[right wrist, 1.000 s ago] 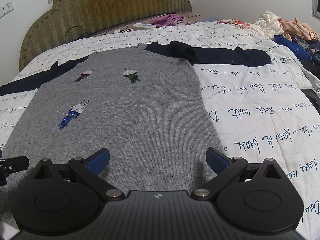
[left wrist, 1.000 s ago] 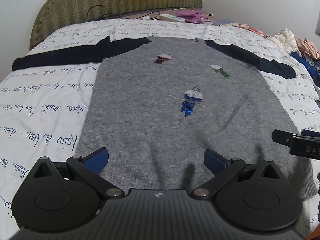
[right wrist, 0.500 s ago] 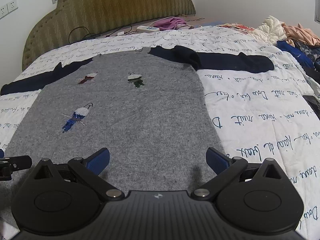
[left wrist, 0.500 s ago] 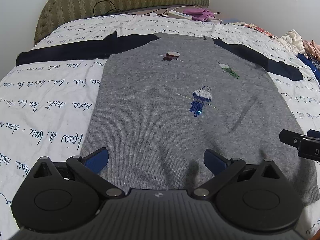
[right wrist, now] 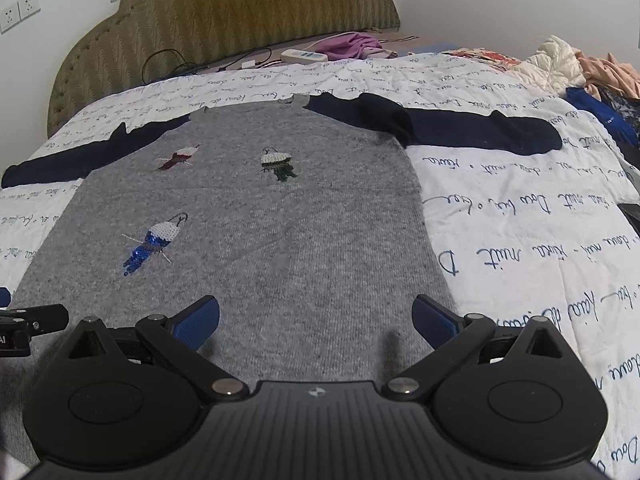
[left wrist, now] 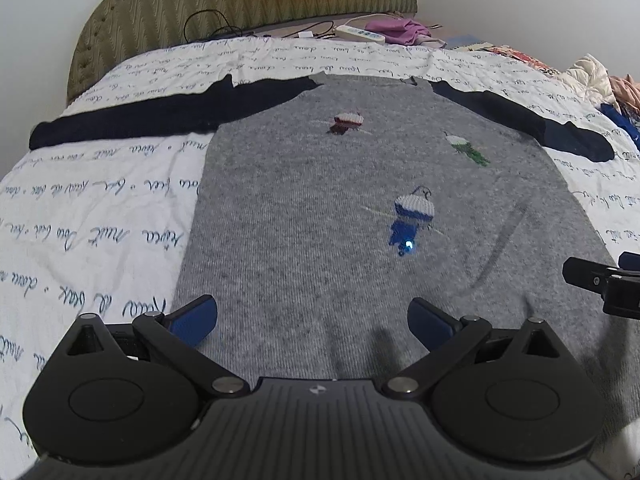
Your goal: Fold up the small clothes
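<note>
The left gripper (left wrist: pixel 313 315) was wide open and held nothing. Its blue pads (left wrist: pixel 192 318) hung just over the near hem of the sweater (left wrist: pixel 320 220). The right gripper (right wrist: pixel 316 316) was wide open too, with nothing in it, over the same hem but closer to the sweater's right edge. A small white mark sat on each gripper's black body, too small to read.

The sweater was gray with dark navy sleeves (left wrist: pixel 132 120). It lay flat on the bed, front side up, with both sleeves spread out to the sides. Three little sewn figures were on it: a blue one (left wrist: pixel 412 216), a green one (right wrist: pixel 278 164) and a red one (left wrist: pixel 347 123).

The white bedspread (right wrist: pixel 520 220) had blue curly writing all over it, seen upside down and hard to read. Past the sweater were an olive headboard (right wrist: pixel 240 12), a white power strip (right wrist: pixel 303 55), a purple cloth (right wrist: pixel 352 45) and a pile of clothes (right wrist: pixel 592 76).
</note>
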### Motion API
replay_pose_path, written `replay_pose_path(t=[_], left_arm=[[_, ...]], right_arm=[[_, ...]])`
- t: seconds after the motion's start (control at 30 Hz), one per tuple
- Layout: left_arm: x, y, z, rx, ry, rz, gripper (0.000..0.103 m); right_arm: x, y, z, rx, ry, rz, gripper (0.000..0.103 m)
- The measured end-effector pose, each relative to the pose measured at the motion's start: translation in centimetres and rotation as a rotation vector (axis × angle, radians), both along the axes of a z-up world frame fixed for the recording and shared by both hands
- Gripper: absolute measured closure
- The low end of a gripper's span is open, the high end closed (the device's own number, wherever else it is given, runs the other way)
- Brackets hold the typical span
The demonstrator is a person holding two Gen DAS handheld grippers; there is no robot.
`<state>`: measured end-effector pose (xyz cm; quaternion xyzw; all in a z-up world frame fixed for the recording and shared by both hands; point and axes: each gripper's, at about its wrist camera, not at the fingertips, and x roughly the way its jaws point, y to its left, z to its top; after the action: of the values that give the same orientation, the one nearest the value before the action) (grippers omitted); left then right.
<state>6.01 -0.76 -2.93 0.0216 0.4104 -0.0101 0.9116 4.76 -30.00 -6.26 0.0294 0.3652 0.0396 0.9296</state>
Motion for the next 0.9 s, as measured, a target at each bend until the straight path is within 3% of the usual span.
replay_pose_path(t=[0.3,0.47,0.67,0.8,0.9], left_arm=[[3.4,-0.2,0.3,0.019,-0.028,-0.003,0.001],[6.3,-0.8,0.6,0.022,-0.051,-0.012,0.0],[10.5,-1.8,0.3,0.014,-0.055,-0.013,0.0],[12.3,-2.4,-0.1,0.003,-0.053,-0.027,0.0],[13.1,-2.7,-0.8,-0.021,-0.027,-0.039,0.0]], right_arm=[[2.8,-0.2,0.7,-0.002,-0.037,0.027,0.0],[5.9,-1.8,0.9,0.056,-0.032,0.0,0.0],[10.1,-2.5,1.0,-0.002,-0.027,0.025,0.0],[13.5,-7.1,1.6,0.083,-0.066,0.013,0.0],[16.6,-14.1,1.5,0.233,-0.073,-0.117,0.0]])
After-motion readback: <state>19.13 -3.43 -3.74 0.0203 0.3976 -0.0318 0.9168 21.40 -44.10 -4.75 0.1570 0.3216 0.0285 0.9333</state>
